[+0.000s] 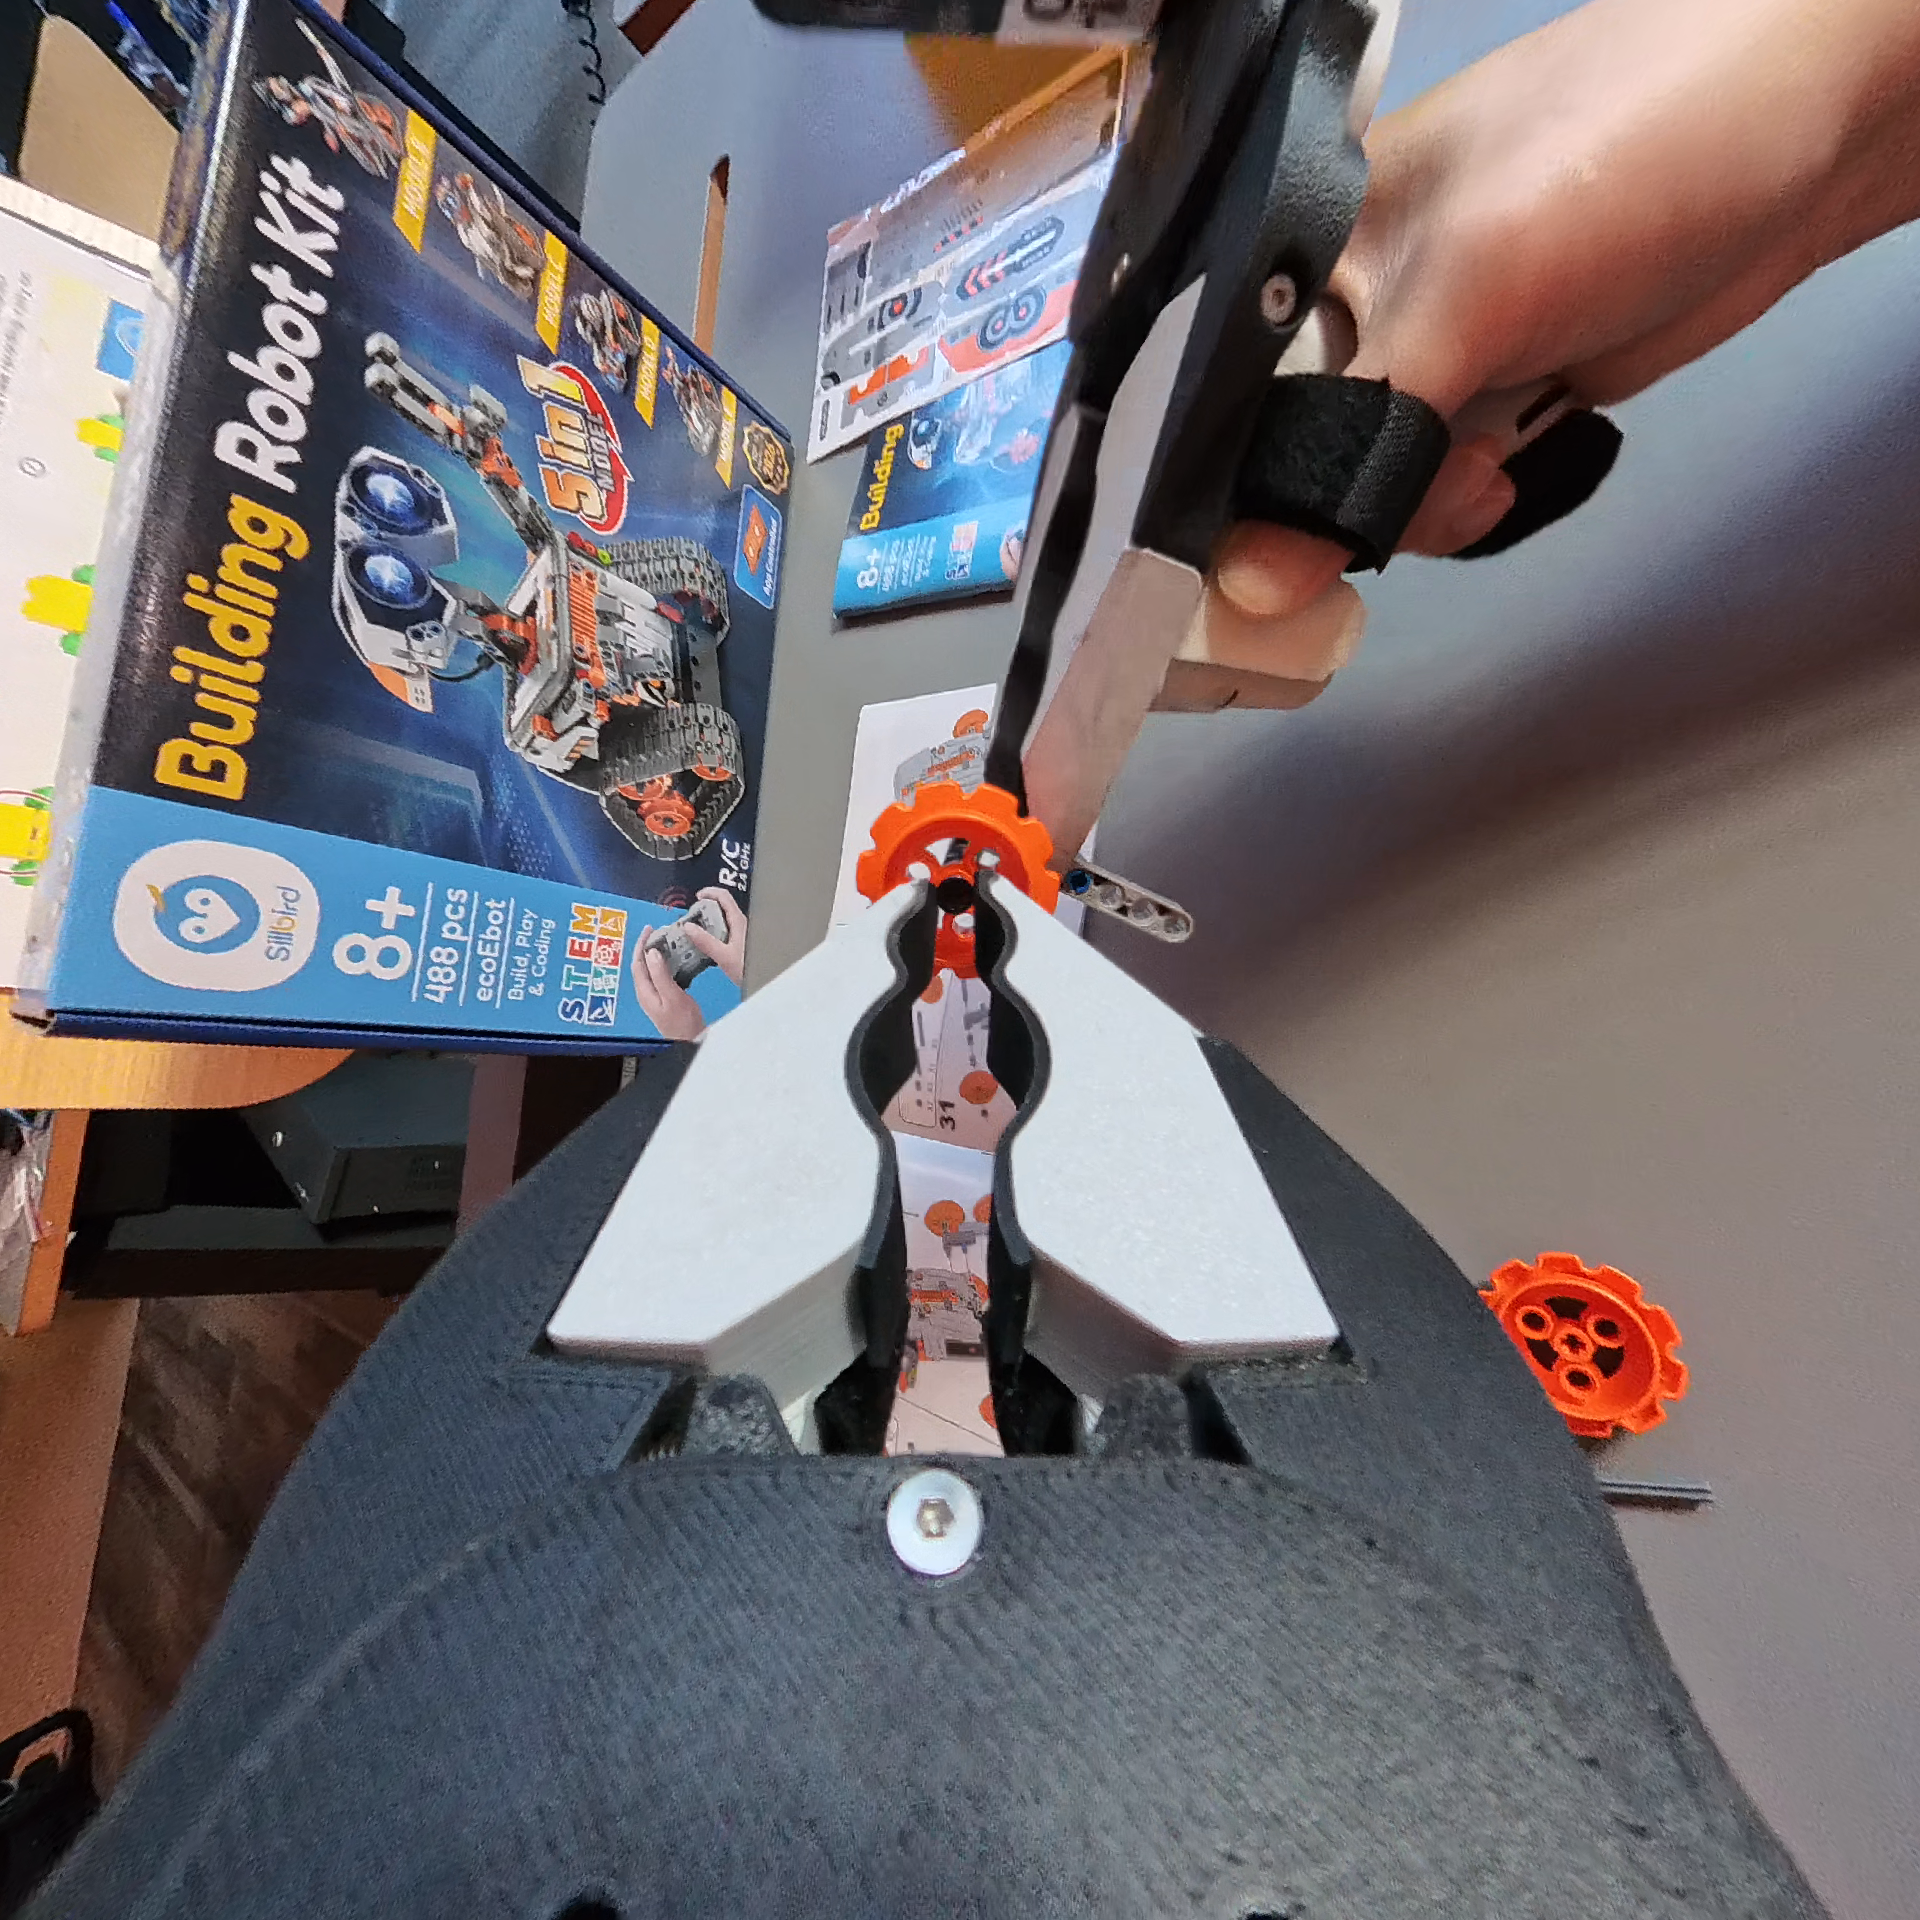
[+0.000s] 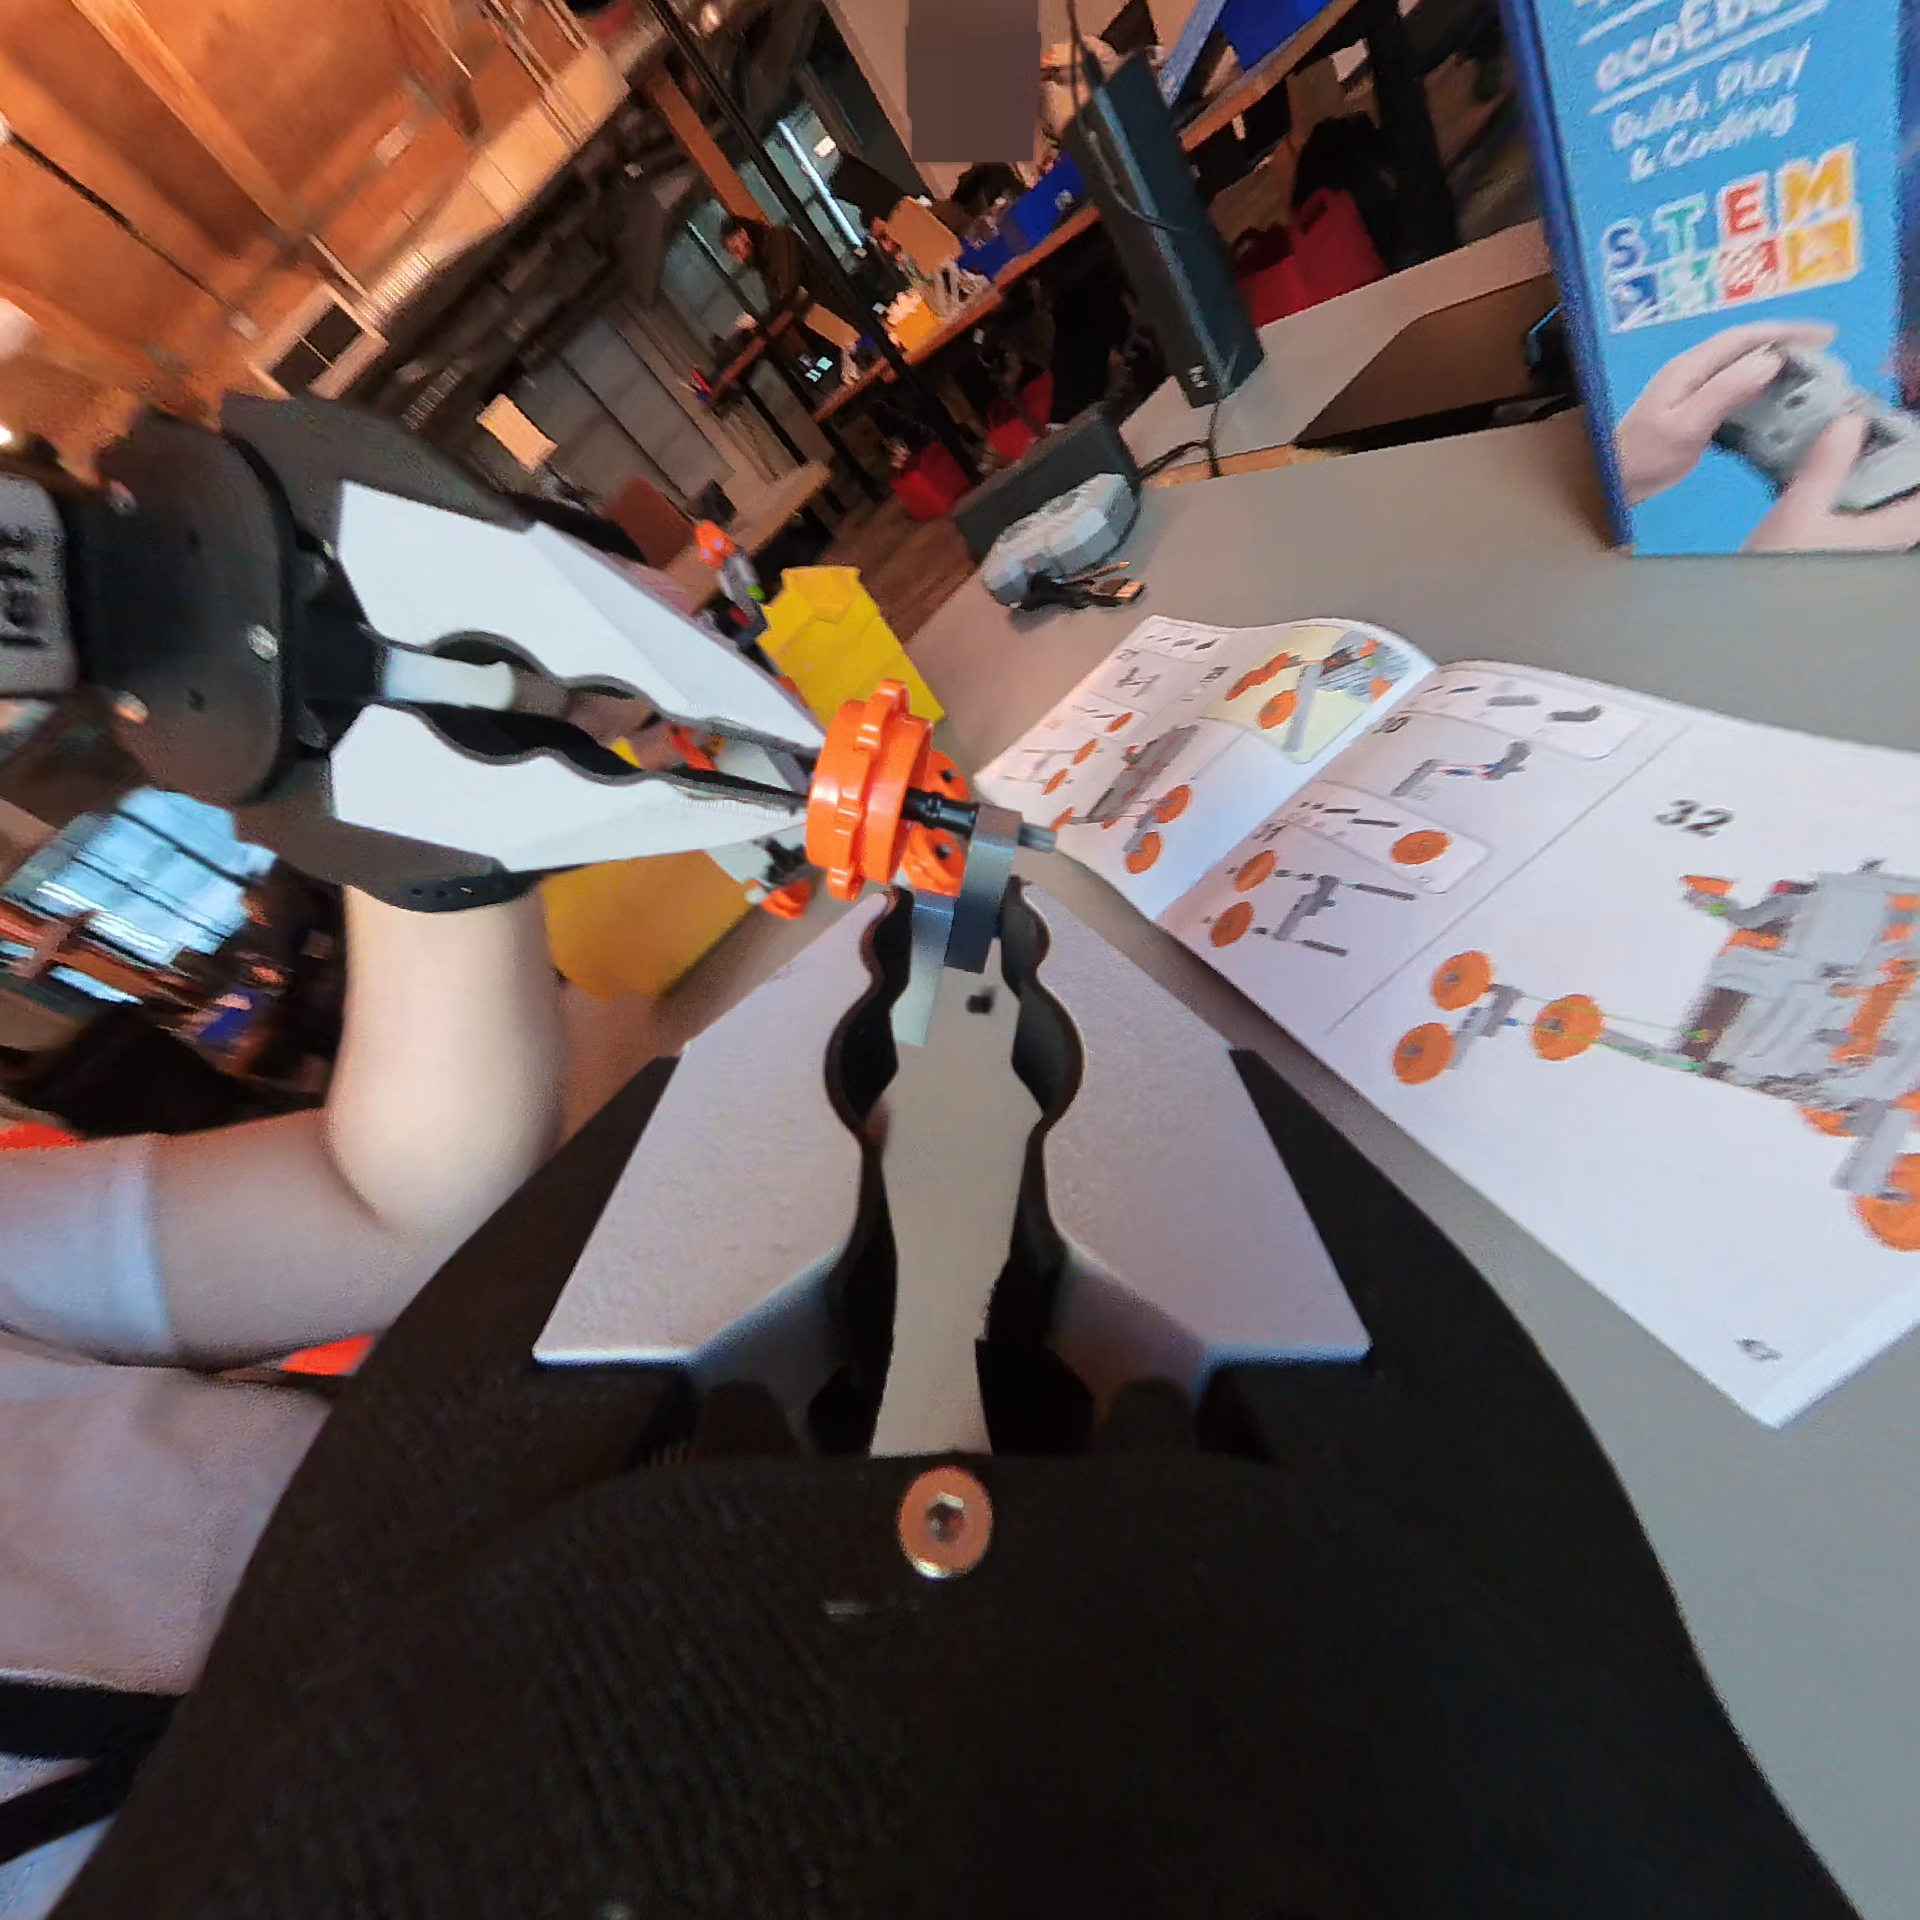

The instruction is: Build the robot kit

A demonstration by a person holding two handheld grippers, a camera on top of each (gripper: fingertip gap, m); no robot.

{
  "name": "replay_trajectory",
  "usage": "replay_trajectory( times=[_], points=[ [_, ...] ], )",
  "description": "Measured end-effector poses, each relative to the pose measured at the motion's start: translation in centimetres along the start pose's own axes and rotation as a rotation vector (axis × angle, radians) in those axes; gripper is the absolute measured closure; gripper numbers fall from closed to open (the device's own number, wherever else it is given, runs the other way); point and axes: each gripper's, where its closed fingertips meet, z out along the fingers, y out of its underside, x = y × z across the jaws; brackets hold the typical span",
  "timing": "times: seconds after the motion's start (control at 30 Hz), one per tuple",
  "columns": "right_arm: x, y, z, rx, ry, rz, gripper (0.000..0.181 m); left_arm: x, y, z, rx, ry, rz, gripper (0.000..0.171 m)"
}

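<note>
The left hand-held gripper [image 1: 951, 883] is closed on a thin black axle [image 2: 930, 808] that runs through the hub of an orange gear wheel [image 1: 956, 868]; the wheel sits right at its fingertips, held up off the counter [image 1: 1558, 935]. The axle's long axis points straight on from the left fingers toward the right side. There, the right hand-held gripper [image 2: 951, 914] is closed on a grey beam [image 2: 971, 904], gripping it from below with the beam standing roughly upright, across the axle. The axle's tip sits at the beam's top end, touching or passing through it; a second, smaller orange piece lies between wheel and beam. Both grippers meet at this joint, neither nearer than the other.

To the left stands a blue kit box [image 1: 416, 582]. An open instruction booklet [image 2: 1507, 987] lies beneath and to the right. Another orange wheel [image 1: 1584, 1345] rests well apart on the counter, with bare surface around it.
</note>
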Motion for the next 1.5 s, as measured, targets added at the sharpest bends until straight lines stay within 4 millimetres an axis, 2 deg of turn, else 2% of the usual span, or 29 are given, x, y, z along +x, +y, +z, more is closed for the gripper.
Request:
replay_trajectory(
  times=[0.13, 0.47, 0.9, 1.3, 1.37, 1.5],
  points=[
    [0.2, -0.2, -0.2, -0.017, 0.097, -0.129, 0.165, 0.2, -0.1, 0.1, -0.004, 0.012, 0.0, 0.166],
    [-0.3, -0.4, -0.3, -0.011, 0.135, -0.192, 0.165, 0.1, -0.2, -0.4, 0.028, 0.037, -0.028, 0.167],
    [-0.8, -0.5, -0.2, 0.019, 0.095, -0.118, 0.165, -0.3, -0.4, -0.6, 0.074, 0.003, -0.004, 0.167],
    [-0.8, -0.6, -0.3, 0.015, 0.121, -0.182, 0.165, 0.1, -0.3, -0.8, 0.095, 0.048, -0.035, 0.166],
    [-0.8, -0.6, -0.3, 0.016, 0.096, -0.151, 0.165, -0.2, -0.5, -0.7, 0.108, 0.04, -0.057, 0.166],
    [-1.0, -0.9, -0.5, 0.059, -0.047, 0.047, 0.165, -0.6, -1.3, -0.6, 0.149, 0.033, -0.115, 0.165]
  ],
)
